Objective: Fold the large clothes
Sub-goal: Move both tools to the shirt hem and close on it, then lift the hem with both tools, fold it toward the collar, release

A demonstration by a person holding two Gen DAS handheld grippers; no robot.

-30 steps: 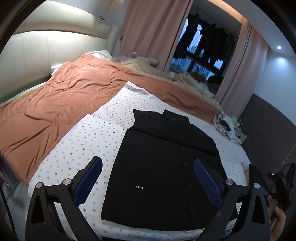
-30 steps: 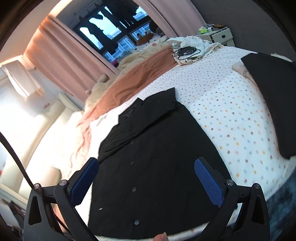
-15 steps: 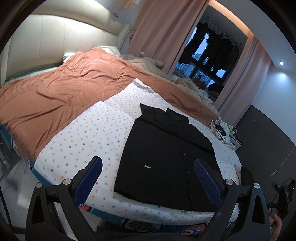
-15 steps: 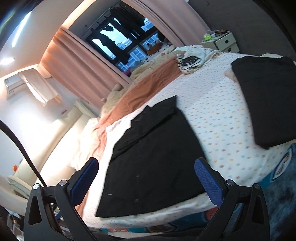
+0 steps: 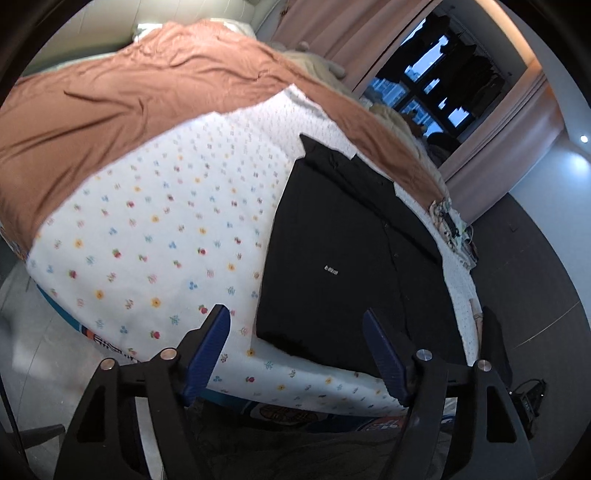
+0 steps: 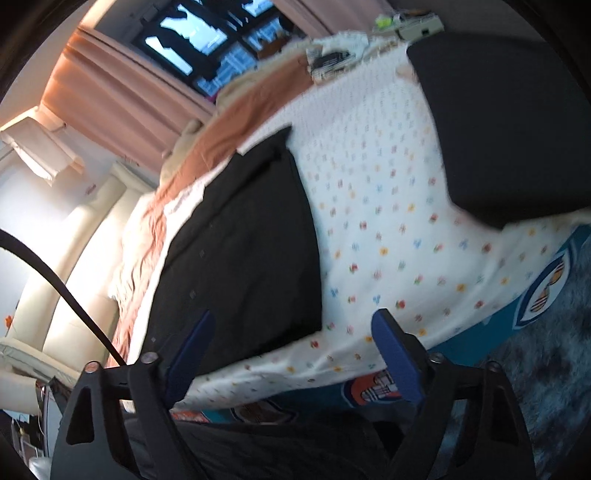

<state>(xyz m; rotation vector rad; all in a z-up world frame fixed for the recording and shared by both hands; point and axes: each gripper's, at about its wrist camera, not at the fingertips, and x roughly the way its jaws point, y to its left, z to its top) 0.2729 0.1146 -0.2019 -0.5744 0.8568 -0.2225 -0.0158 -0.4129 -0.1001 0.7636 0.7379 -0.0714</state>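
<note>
A black button-up shirt [image 5: 343,254] lies flat on the white flower-print sheet [image 5: 159,236], sleeves folded in, collar toward the far side. It also shows in the right wrist view [image 6: 243,251]. My left gripper [image 5: 297,325] is open and empty, above the bed's near edge by the shirt's hem. My right gripper [image 6: 291,328] is open and empty, above the near edge by the shirt's lower right corner. A second dark folded garment [image 6: 498,122] lies at the right end of the bed.
A rust-coloured blanket [image 5: 122,92] covers the far side of the bed. A small pile with cables [image 6: 328,61] sits at the far corner, a nightstand [image 6: 413,26] behind it. Pink curtains [image 5: 332,33] frame a window. Grey rug [image 6: 546,369] on the floor.
Both grippers have pulled back and away from the shirt toward the bed's near edge, and their jaws have narrowed but stay open. The shirt has not moved.
</note>
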